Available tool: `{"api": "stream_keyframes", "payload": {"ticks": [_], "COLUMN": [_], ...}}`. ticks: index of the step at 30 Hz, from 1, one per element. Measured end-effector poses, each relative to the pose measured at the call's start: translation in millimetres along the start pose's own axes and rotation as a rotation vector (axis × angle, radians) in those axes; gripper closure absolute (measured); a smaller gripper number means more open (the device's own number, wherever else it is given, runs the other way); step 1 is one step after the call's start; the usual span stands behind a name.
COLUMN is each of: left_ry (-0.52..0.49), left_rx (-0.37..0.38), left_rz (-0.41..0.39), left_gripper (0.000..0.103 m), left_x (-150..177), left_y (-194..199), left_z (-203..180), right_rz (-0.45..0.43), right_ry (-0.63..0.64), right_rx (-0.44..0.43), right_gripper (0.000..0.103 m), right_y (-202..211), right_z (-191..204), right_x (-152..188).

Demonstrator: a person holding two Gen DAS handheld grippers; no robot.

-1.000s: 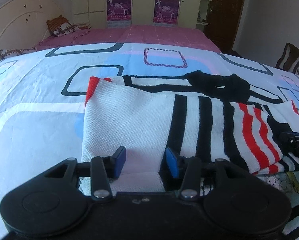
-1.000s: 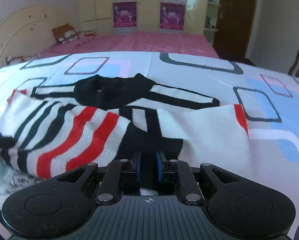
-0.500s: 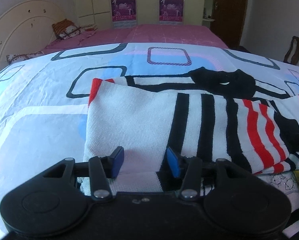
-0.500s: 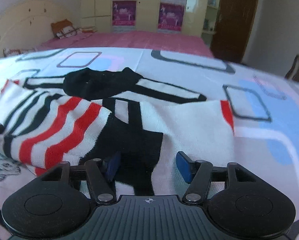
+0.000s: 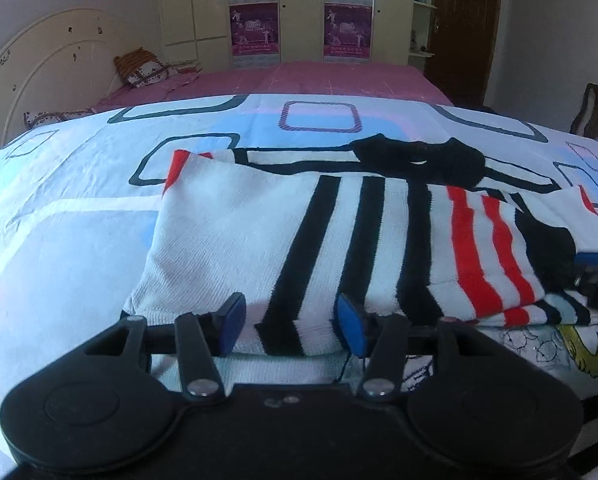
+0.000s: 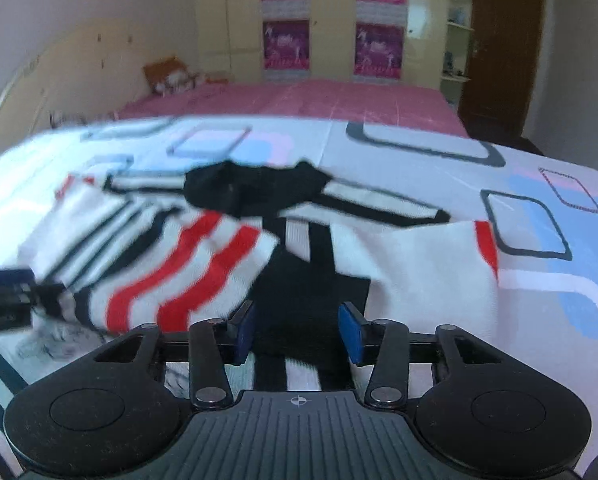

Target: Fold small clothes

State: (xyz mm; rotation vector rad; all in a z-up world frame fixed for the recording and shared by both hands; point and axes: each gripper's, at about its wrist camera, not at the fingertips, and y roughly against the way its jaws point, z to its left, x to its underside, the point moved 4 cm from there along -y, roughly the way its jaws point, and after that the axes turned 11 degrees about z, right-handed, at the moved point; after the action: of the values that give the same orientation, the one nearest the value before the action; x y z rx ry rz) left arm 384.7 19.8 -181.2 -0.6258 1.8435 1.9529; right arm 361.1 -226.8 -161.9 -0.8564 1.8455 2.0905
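A knitted sweater (image 5: 227, 248), white with black and red stripes and a black collar, lies folded on the bed. My left gripper (image 5: 290, 326) sits at its near hem. Its jaws are opening, the blue pads stand apart, and a black stripe of the hem lies between them untouched. My right gripper (image 6: 298, 334) is over the sweater's (image 6: 427, 276) black patch. Its jaws are closing, with black cloth between the pads and gaps on both sides. Each gripper shows at the edge of the other's view: the right gripper (image 5: 597, 276) and the left gripper (image 6: 3, 300).
A white bedsheet (image 5: 59, 240) with blue and black squares covers the bed, and a cartoon-printed cloth (image 5: 539, 348) lies under the sweater. Beyond are a pink cover (image 5: 299, 80), a pillow (image 5: 143, 70), a cream headboard (image 5: 47, 68), wardrobes, a brown door and a chair (image 5: 597, 114).
The right gripper let go of the black cloth: its jaws sprang wide, then narrowed. The left gripper slid right along the hem and its jaws widened a little.
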Motion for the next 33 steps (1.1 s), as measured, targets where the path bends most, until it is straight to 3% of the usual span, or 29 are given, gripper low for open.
{"api": "stream_keyframes", "payload": {"ticks": [8,12,14,16,18,33], "left_ry": [0.002,-0.005,-0.004,0.002,-0.008,-0.085], "left_rx": [-0.032,-0.043,-0.04,-0.025,-0.015,0.105], "left_rz": [0.002,0.018,0.016,0.013,0.007,0.012], "left_gripper": [0.048,0.047,0.042,0.037,0.037,0.036], "left_x": [2,1,3,6,10,66], "left_y": [1,11,19,30,40,94], "left_z": [-1,-3,-3,-3,-4,1], "right_rz": [-0.001,0.013,-0.001,-0.01,-0.021,-0.037], "right_ry": [-0.001,-0.057,-0.079,-0.086,-0.092,-0.102], "right_rx": [-0.019,-0.091,-0.112,-0.114,-0.111,-0.049], "right_gripper": [0.057,0.057,0.057,0.053,0.033,0.033], "right_y": [-3,10,21,31,42,108], "right_z": [-12,-17,-19,-16,-13,35], "right_x": [7,6,10,14,21,89]}}
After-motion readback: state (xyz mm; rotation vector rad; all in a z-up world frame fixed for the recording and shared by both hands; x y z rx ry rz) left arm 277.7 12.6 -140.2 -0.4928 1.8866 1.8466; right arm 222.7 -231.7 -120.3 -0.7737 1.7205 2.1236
